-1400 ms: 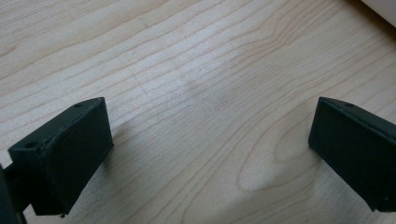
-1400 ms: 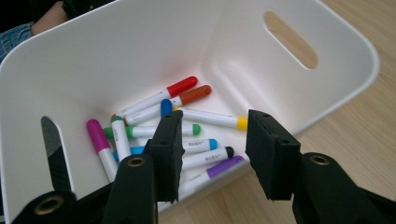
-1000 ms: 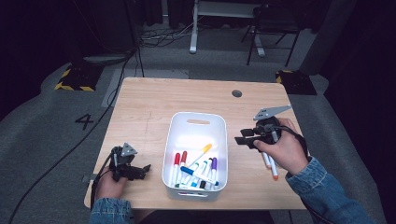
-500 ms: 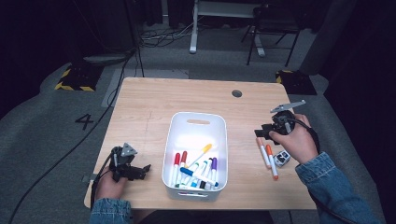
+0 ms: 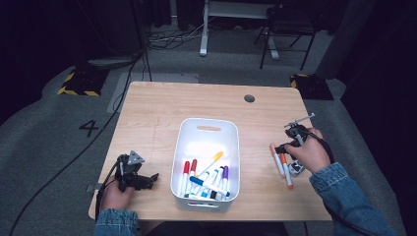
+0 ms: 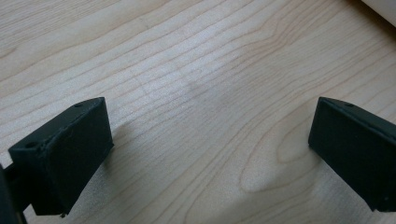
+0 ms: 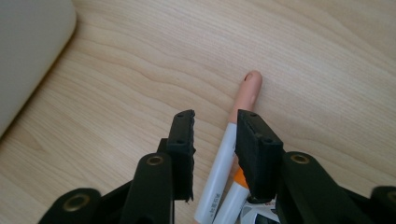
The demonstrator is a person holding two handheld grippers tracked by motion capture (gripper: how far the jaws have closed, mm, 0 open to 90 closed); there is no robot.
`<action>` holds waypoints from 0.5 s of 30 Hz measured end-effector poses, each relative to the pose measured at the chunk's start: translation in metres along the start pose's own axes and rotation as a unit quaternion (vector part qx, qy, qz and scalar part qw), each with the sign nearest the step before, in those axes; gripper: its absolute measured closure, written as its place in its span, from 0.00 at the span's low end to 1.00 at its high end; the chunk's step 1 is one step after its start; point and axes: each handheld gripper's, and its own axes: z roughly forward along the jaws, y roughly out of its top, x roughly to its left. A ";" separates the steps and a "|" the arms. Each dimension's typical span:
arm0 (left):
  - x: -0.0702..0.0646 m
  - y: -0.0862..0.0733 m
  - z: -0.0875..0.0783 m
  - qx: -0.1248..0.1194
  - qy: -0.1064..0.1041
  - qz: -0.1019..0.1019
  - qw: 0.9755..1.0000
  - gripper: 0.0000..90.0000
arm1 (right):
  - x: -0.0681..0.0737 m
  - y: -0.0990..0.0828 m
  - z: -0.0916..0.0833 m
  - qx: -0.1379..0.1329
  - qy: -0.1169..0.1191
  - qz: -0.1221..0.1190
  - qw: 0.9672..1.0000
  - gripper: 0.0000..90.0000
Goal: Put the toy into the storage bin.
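Right gripper view: right gripper (image 7: 215, 140) low over worktop, jaws narrowed and just closing, straddling peach-capped marker (image 7: 233, 135); pads not seen pressing on barrel. Orange-capped marker (image 7: 236, 189) lies just beside it, partly under right jaw. High view: both markers near worktop's right edge, well apart from white bin (image 5: 208, 132) at middle, which holds more markers. Left gripper (image 5: 147, 180) near front-left corner, jaws wide apart, nothing between, only bare wood (image 6: 196, 93).
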 end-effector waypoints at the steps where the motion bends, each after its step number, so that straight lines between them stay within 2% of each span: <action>1: 0.000 0.000 0.000 0.000 0.000 0.000 1.000 0.00 | -0.001 -0.001 0.004 0.007 -0.002 0.001 1.000 0.78; 8: 0.000 0.000 0.000 0.000 0.000 0.000 1.000 0.00 | -0.003 -0.006 0.020 0.037 -0.014 0.003 0.999 0.81; 11: 0.000 0.000 0.000 0.000 0.000 0.000 1.000 0.00 | -0.005 -0.007 0.026 0.049 -0.012 0.003 0.999 0.81; 15: 0.000 0.000 0.000 0.000 0.000 0.000 1.000 0.00 | -0.007 -0.008 0.033 0.068 -0.010 0.013 0.998 0.83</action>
